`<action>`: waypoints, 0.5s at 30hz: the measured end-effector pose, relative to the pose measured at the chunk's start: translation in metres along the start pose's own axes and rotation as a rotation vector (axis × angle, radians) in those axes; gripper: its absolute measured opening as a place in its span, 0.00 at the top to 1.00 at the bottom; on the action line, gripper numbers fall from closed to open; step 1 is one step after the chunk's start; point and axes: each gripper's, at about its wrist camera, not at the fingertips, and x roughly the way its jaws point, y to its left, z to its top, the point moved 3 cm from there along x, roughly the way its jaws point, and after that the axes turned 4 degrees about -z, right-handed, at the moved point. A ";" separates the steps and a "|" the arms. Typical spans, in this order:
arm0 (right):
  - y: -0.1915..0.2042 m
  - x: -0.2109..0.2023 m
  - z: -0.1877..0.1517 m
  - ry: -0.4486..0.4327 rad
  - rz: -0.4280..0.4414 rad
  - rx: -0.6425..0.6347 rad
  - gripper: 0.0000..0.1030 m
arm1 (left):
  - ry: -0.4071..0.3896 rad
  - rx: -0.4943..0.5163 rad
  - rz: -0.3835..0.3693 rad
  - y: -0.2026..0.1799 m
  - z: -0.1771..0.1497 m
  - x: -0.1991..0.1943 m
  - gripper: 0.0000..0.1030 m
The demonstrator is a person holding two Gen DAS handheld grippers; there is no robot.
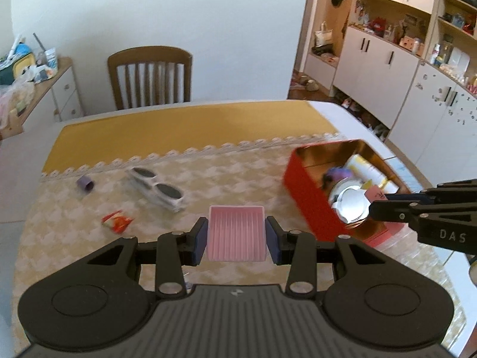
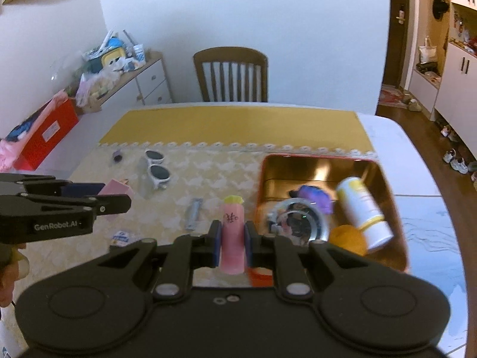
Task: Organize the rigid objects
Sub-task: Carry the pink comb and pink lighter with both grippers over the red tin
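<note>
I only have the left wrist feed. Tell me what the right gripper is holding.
Observer: The right gripper is shut on a slim pink tube with a yellow tip.
Operator: Say what lies in the tin's near corner; the gripper arm hides it from me.
Observer: An orange ball, beside the white and yellow bottle in the red tin.
Operator: Report anything on the cloth near me that I miss.
Observer: A small metal clip-like piece lies left of the pink tube.

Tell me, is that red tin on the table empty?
No. The open red tin already holds a white bottle, a shiny round lid and a purple thing.
</note>
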 end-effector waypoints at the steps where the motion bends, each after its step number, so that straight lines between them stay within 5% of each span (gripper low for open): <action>1: -0.005 -0.001 0.000 -0.002 -0.004 0.005 0.86 | -0.004 0.005 -0.004 -0.007 0.004 0.002 0.61; 15: -0.085 -0.001 -0.002 0.001 -0.057 0.025 0.86 | 0.015 0.071 -0.053 -0.087 0.043 0.050 0.61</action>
